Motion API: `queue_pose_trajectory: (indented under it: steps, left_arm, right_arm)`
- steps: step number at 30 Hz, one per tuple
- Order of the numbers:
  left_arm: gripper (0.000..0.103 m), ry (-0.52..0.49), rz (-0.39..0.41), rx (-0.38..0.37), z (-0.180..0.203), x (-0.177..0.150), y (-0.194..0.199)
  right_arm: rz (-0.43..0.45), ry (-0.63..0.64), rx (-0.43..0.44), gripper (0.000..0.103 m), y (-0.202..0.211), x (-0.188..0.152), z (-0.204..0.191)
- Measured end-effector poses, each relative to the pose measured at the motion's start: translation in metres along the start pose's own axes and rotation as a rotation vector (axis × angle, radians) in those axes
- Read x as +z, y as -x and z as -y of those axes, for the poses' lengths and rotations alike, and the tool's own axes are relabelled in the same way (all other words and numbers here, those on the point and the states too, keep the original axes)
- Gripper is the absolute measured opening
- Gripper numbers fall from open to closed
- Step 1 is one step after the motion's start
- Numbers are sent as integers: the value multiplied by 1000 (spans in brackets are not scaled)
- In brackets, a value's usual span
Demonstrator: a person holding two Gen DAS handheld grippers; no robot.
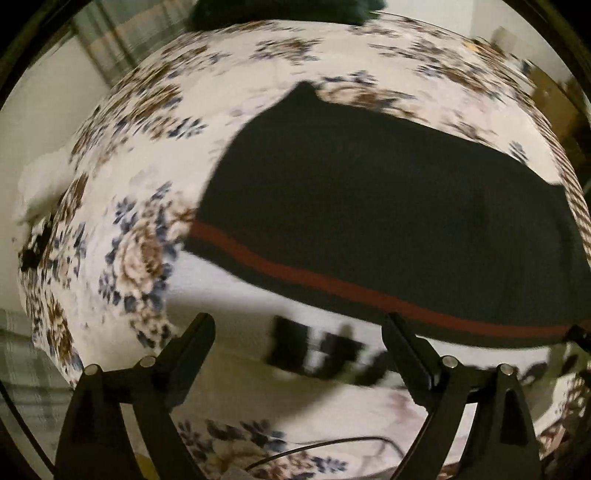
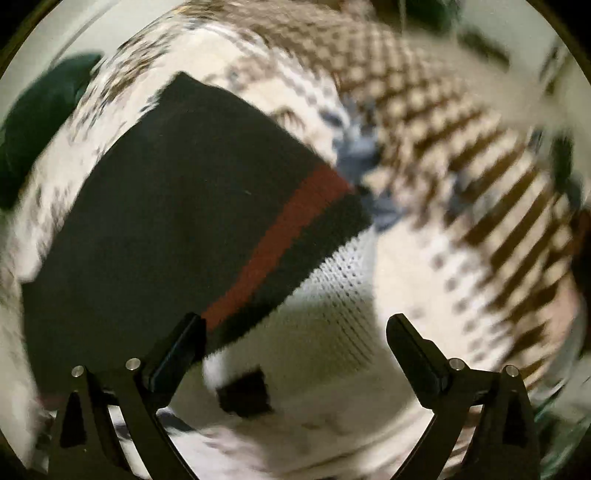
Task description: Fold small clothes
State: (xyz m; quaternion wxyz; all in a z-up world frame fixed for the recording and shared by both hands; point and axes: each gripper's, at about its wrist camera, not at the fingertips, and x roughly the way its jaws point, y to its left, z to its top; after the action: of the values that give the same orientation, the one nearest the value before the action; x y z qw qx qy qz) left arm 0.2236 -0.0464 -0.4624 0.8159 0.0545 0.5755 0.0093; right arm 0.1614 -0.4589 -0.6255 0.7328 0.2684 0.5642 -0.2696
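Note:
A small knit garment lies on a floral bedspread (image 1: 140,122). Its upper part is dark (image 1: 369,206) with a red stripe (image 1: 332,284), and its lower part is white (image 1: 236,314) with black marks (image 1: 317,350). My left gripper (image 1: 297,328) is open and empty, hovering over the white part just below the stripe. In the right wrist view the dark part (image 2: 166,206), red stripe (image 2: 280,229) and white knit part (image 2: 325,314) show too. My right gripper (image 2: 295,328) is open and empty above the white part at the garment's edge. Both views are blurred.
A dark green cloth (image 1: 280,11) lies at the far edge of the bed; it also shows in the right wrist view (image 2: 40,122). A brown checked patch of bedding (image 2: 461,147) lies to the right. A cable (image 1: 332,443) runs near the left gripper's base.

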Motion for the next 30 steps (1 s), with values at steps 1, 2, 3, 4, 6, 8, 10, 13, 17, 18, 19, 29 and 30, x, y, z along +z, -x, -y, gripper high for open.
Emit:
queue_pose_trajectory:
  steps: [1,2,3,4,6,8,10,13,17,18,19,29,30]
  left_arm:
    - [92,-8,1,-8,6,0,3]
    - [92,-13,6,-24,14,-3,8]
    - [92,-16,8,-31,19,-2,12]
    - [92,-22,12,-40,25,-4,17]
    - [92,-29,17,-48,34,-6,25]
    - [92,-37,24,-50,41,-8,33]
    - [92,-34,36,-60,45,-11,42]
    - [92,-35,47,-67,52,-13,50]
    - [92,-26,42,-98,60,-11,44]
    - [92,-24,48,-104,62,-9,42]
    - [92,-22,58,-111,64,-5,36]
    - [92,73,-107,-150,58,16,-70]
    - [92,87,-115,-158,56,15,-75]
  right_arm:
    - [21,37,-25,101,9,1,-7]
    - [47,78,-48,101,20,3,-18]
    - [66,109,-59,101,30,0,-22]
    - [80,132,-64,101,37,0,-27]
    - [101,171,-67,101,51,9,-42]
    - [121,195,-59,101,64,7,-48]
    - [151,217,-51,101,81,5,-50]
    - [166,227,-22,101,93,-3,-51]
    - [90,137,73,101,75,-2,-33]
    - [57,78,144,101,64,-1,-22]
    - [17,9,218,101,50,1,-10]
    - [-92,-508,723,101,-69,14,53]
    - [-88,-530,740,101,-76,17,53]
